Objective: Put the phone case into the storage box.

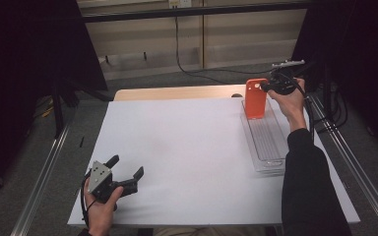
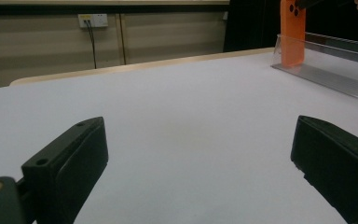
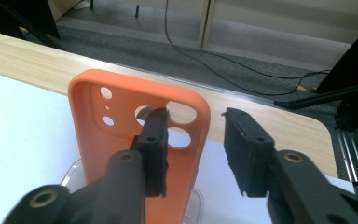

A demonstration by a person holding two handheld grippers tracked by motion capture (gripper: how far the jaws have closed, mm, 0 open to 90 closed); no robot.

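Orange phone case [image 1: 255, 98] stands upright at the far end of the clear plastic tray [image 1: 268, 147], which lies along the right side of the white sheet [image 1: 187, 152] covering the bench [image 1: 177, 92]. Camera cutouts are at the top of the case. Right gripper [image 1: 267, 86] is up at the case's top edge on its right side, held by the right hand [image 1: 290, 101]. In the right gripper view the fingers [image 3: 154, 149] are parted: one finger sits in front of the case's cutout area, the other is off to the side past the case edge with a clear gap, so the pads aren't pressing on it, grip released. The case looks to be standing on its own in the tray; its lower edge behind the tray wall is hard to make out. Left gripper [image 1: 127, 167] is low at the near left of the sheet, well apart from the tray, in the left hand [image 1: 101, 209]. Its fingers [image 2: 70, 158] are spread wide with nothing but bare white sheet between them. From the left gripper view the case and tray show far off at upper right.
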